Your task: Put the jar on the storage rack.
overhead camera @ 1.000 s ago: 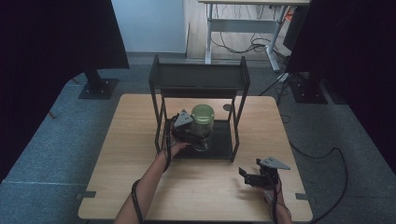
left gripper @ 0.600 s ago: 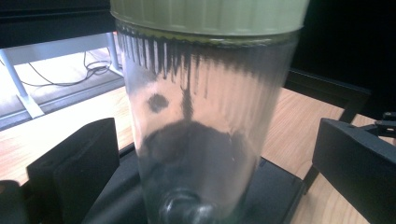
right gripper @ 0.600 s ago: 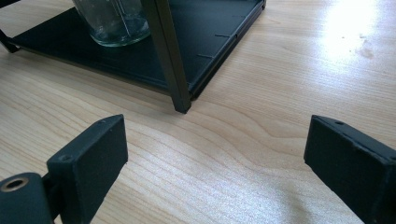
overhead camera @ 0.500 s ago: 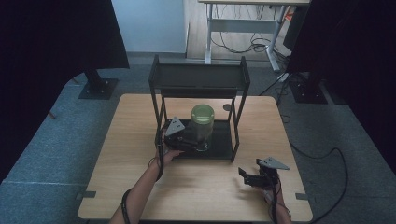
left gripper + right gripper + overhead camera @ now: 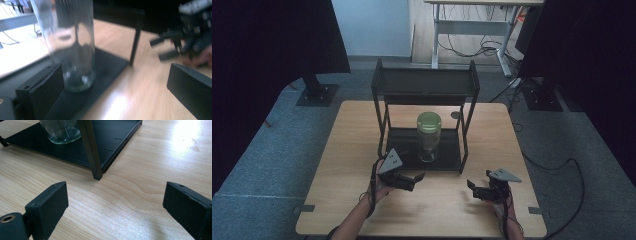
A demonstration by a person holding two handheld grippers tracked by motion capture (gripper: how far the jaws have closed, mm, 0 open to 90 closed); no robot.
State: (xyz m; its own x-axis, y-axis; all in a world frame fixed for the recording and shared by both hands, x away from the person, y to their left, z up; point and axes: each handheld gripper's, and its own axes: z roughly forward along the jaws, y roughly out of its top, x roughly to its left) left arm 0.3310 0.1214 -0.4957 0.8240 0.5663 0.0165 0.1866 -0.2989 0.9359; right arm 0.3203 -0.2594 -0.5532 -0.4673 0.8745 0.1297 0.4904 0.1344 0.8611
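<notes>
Spread-jawed and empty, left hand-held gripper [image 5: 408, 178] hovers over the wooden worktop [image 5: 337, 150] just in front of a black rack [image 5: 424, 82], whose bottom shelf carries an upright green-lidded glass jar [image 5: 429, 136], while right hand-held gripper [image 5: 479, 191], also spread, rests nearby.

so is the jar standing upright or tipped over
Upright: the jar stands on its base on the rack's bottom shelf, green lid on top, with no fingers touching it.
</notes>
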